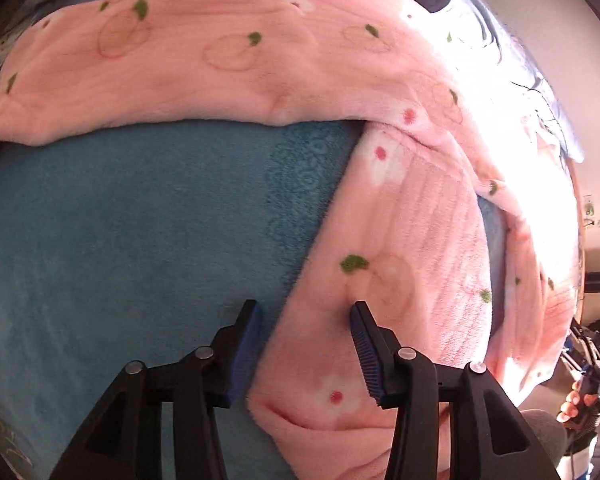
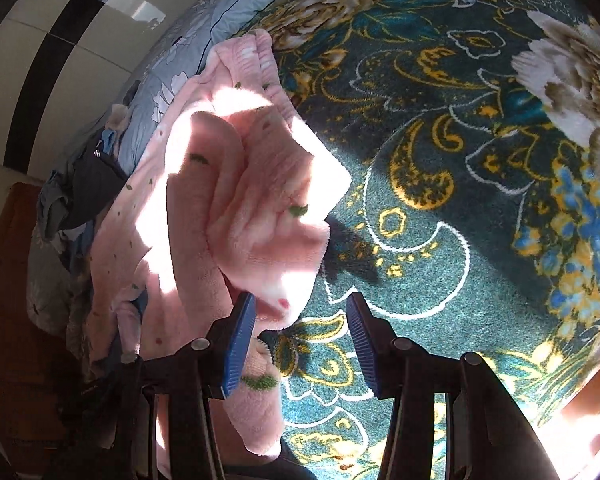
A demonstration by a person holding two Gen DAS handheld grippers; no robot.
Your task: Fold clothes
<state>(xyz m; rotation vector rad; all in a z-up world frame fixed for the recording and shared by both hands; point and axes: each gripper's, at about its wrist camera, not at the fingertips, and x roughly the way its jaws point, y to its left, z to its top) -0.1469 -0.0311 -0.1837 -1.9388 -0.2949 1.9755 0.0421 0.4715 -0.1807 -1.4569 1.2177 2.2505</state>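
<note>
Both tools gape, gripping nothing: left tool (image 1: pixel 305 309) astride pink garment (image 1: pixel 384 220) edge, right tool (image 2: pixel 300 302) beside it

Home bedroom, prob., bed w/ teal floral plush blanket (image 2: pixel 440 208), grey-blue flower-print duvet (image 2: pixel 240 4), pink fleece garment (image 1: pixel 228 64) spread on it, tiled wall (image 2: pixel 60 52) behind, clothes pile (image 2: pixel 80 200).

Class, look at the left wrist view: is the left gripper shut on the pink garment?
No. The left gripper is open, its fingers spread over the edge of the pink garment.
</note>
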